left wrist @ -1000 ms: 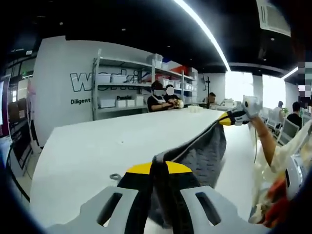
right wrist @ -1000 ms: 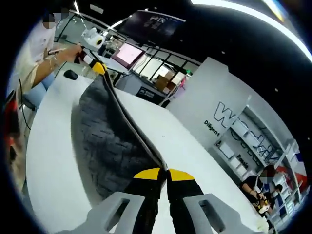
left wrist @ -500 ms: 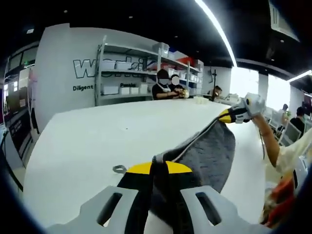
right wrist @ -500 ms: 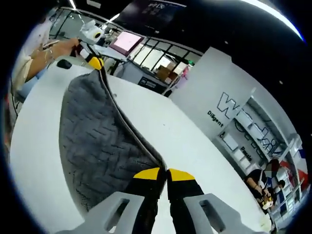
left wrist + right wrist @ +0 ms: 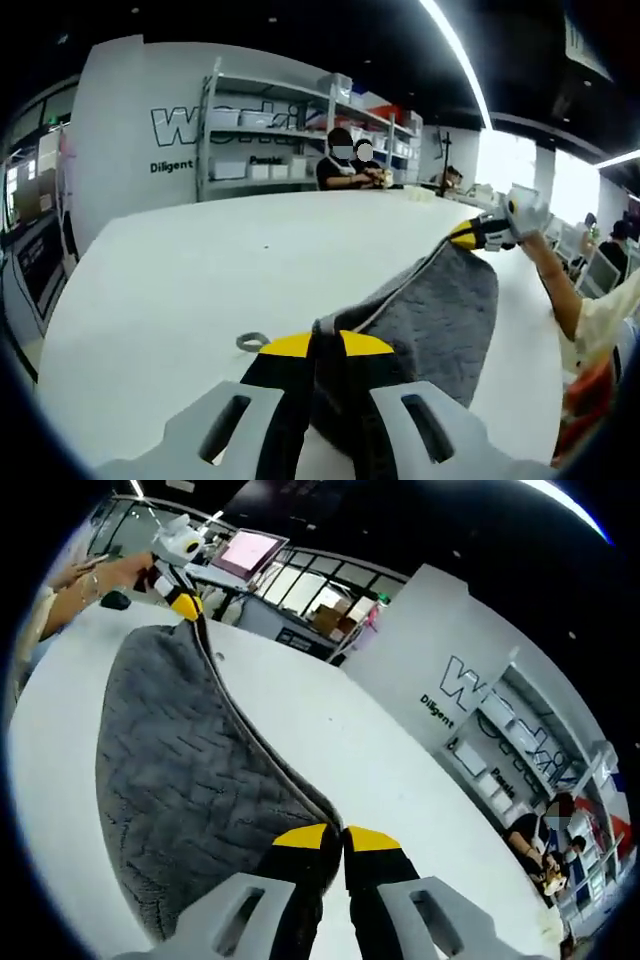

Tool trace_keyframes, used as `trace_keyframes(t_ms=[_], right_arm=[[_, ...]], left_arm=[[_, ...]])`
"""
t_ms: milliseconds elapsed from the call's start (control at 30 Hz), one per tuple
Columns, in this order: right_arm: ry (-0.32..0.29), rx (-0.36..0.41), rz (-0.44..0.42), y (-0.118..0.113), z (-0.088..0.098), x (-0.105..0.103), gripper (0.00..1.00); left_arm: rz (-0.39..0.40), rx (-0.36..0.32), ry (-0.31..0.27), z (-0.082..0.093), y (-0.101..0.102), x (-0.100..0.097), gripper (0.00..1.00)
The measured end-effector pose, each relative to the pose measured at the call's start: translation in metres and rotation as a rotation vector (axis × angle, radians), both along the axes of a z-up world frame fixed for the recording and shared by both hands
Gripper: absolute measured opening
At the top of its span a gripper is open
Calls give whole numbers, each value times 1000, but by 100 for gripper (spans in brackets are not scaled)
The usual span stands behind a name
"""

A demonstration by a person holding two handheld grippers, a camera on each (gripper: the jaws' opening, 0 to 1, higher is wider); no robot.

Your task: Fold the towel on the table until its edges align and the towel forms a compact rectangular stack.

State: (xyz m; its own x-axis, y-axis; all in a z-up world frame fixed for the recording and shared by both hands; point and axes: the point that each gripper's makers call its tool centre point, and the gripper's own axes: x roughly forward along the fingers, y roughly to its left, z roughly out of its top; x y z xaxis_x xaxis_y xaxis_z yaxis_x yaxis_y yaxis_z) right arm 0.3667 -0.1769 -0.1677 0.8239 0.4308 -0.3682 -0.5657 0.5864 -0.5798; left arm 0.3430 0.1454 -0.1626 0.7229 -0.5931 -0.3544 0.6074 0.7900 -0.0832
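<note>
Grey towel [image 5: 440, 320] stretched out between two corners, hem pulled fairly taut, rest sagging down onto the white worktop [image 5: 200, 280]. Quilted zigzag texture easy to see in the right gripper view [image 5: 180, 780].

Left hand-held gripper [image 5: 314, 345] clamped on one corner, yellow tips pinched together with cloth bunched between them. Same hand-held gripper far off at the other end of the hem in the right gripper view [image 5: 184, 604], a person's hand [image 5: 110, 572] behind it.

Right hand-held gripper [image 5: 342, 837] pinching the opposite corner, tips closed with the hem running straight into them. Also there in the left gripper view [image 5: 478, 233], held up at the far end, forearm [image 5: 560, 290] trailing off to the right.

Small loop tag [image 5: 253, 341] lying on the worktop just left of the left corner.

Further back: shelving [image 5: 270, 140] with white bins against a wall with big lettering, people [image 5: 345, 165] seated at the far edge. Pink-lit monitor [image 5: 246, 552] in the right gripper view.
</note>
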Motion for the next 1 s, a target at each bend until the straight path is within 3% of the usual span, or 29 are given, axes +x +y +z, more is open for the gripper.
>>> trace_keyframes(t_ms=[200, 433, 700, 833, 933, 1000], right_arm=[[-19, -79, 3, 1, -17, 8, 2], [-32, -40, -21, -1, -21, 10, 2], [-80, -47, -42, -2, -18, 14, 2], [6, -77, -48, -3, -42, 15, 3], [15, -91, -47, -2, -48, 16, 3], [21, -81, -49, -2, -46, 15, 3]], left_arm=[[10, 21, 7, -13, 0, 4, 8], [35, -15, 6, -18, 5, 9, 8], [55, -29, -19, -20, 6, 20, 8], [72, -16, 33, -38, 10, 22, 10], [73, -25, 62, -47, 10, 22, 12], [65, -61, 60, -43, 9, 21, 19]])
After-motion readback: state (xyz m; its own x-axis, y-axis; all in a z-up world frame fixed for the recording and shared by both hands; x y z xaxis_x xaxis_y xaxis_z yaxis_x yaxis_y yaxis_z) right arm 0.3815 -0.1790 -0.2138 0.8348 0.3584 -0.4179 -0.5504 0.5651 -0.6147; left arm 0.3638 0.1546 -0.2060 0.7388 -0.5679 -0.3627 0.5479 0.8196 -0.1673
